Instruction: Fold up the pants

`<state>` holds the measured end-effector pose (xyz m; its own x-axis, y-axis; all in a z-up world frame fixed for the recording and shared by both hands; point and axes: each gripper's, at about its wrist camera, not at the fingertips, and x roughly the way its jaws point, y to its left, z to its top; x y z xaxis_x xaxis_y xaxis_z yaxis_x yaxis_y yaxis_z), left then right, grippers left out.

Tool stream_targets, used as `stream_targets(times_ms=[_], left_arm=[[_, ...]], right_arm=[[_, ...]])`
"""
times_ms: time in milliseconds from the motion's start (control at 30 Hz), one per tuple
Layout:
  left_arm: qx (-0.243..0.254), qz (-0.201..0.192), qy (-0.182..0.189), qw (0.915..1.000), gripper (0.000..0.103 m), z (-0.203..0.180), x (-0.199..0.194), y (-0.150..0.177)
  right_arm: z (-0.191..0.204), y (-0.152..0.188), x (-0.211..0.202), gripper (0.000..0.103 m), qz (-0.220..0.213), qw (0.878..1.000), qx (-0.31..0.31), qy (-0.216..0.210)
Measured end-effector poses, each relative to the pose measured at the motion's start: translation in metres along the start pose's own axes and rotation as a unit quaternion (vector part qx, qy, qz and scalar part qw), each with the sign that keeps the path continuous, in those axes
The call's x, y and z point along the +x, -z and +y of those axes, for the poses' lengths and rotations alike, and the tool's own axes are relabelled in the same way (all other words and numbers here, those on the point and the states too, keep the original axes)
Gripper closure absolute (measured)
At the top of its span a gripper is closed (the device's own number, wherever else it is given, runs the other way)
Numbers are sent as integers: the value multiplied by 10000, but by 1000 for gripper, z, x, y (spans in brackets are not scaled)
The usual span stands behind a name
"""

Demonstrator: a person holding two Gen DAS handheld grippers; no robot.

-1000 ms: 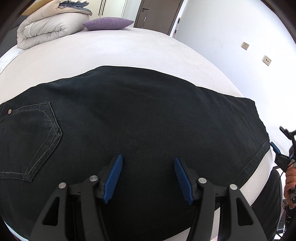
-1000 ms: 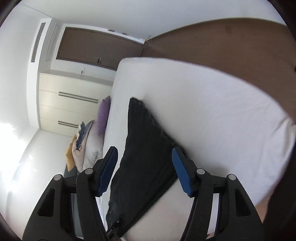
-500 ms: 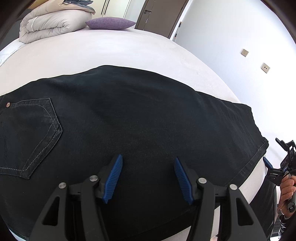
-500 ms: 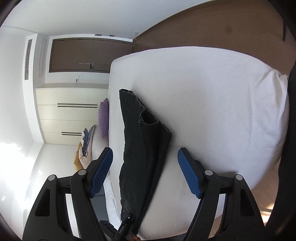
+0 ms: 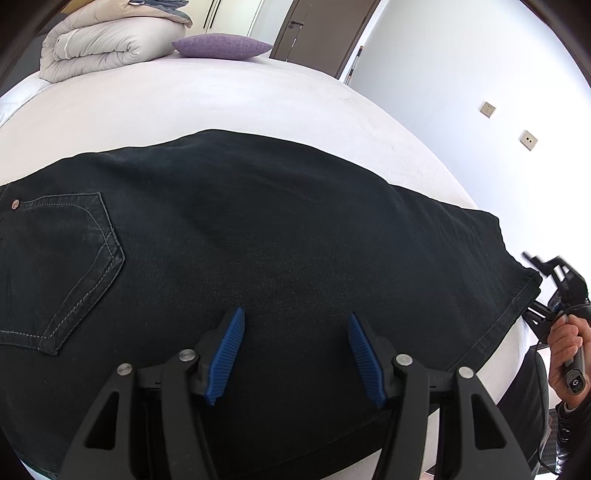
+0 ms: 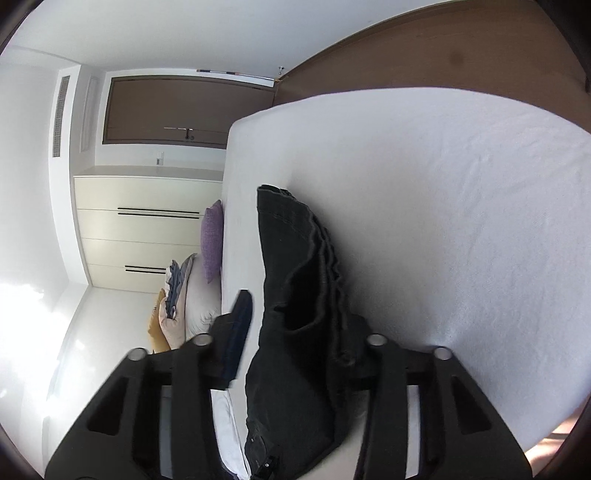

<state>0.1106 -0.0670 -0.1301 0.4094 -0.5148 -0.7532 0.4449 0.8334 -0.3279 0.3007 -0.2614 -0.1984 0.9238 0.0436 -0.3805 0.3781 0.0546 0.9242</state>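
Observation:
Black jeans lie flat across the white bed, back pocket at the left, leg hems at the right edge. My left gripper is open and empty, hovering over the middle of the legs near the front edge. My right gripper is at the hem end, seen at the far right of the left wrist view. In the right wrist view the hem end of the jeans sits between the fingers of the right gripper, which have closed in around the cloth; the right pad is hidden behind it.
A folded duvet and a purple pillow lie at the far end of the bed. A brown door and white wall stand beyond. Cream wardrobes show in the right wrist view.
My right gripper moved in onto the hem end and its fingers narrowed around the cloth. My left gripper stayed open over the legs, drifting slightly.

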Motion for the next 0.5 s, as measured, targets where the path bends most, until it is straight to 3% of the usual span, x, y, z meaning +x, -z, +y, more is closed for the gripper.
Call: stream_targets(times_ms=[67,133,333,500], left_arm=[[-8,-8,19,10000,43,1,0,0],[-24,-19,35,10000,43,1,-1,1],[-116,-59,108,9999,43,3,-2,1],[-262,-77,211,9994,43,5,-2,-2]], right_arm=[[-12,1,1,93,13,9999,-37,137],[-16,-1,6,98,-3,9996,-124,243],[-1,-2,14,99,-150,9959,-679,573],[31,9,18,99,-282,9816,-1615,976]])
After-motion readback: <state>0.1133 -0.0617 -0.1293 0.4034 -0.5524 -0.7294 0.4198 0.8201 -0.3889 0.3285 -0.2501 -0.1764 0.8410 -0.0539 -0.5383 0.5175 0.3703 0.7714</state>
